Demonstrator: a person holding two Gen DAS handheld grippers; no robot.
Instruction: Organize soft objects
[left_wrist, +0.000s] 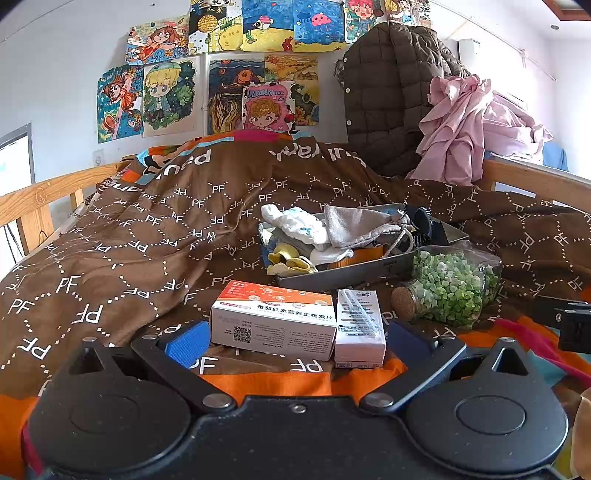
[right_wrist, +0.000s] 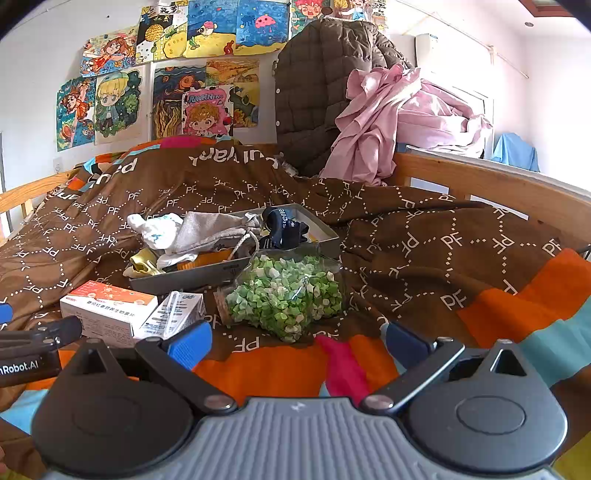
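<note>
Children's drawings (left_wrist: 221, 74) cover the wall behind a wooden-railed bed, where a brown patterned quilt (left_wrist: 110, 258) serves as the work surface. Left of centre, the left gripper (left_wrist: 295, 334) hovers low over the quilt with its blue-padded jaws spread wide, holding nothing; a white and orange medicine box (left_wrist: 273, 317) and a small white carton (left_wrist: 360, 328) sit right between its fingers, the box lying crosswise to them. Beyond these, straight ahead and a little right, a grey tray (left_wrist: 343, 273) holds the soft items in a heap: yellow socks (left_wrist: 290, 262) at its near left corner, white socks (left_wrist: 295, 223), a grey drawstring pouch (left_wrist: 360, 225) and a dark blue sock (right_wrist: 284, 221) toward the right end. The tray's long side runs left to right across both views. A corked jar of green paper stars (right_wrist: 288, 295) lies on its side just ahead of the right gripper (right_wrist: 295, 345), whose jaws are likewise wide apart and empty. Judging by position, the left gripper is nearer the yellow socks, the right nearer the dark sock.
</note>
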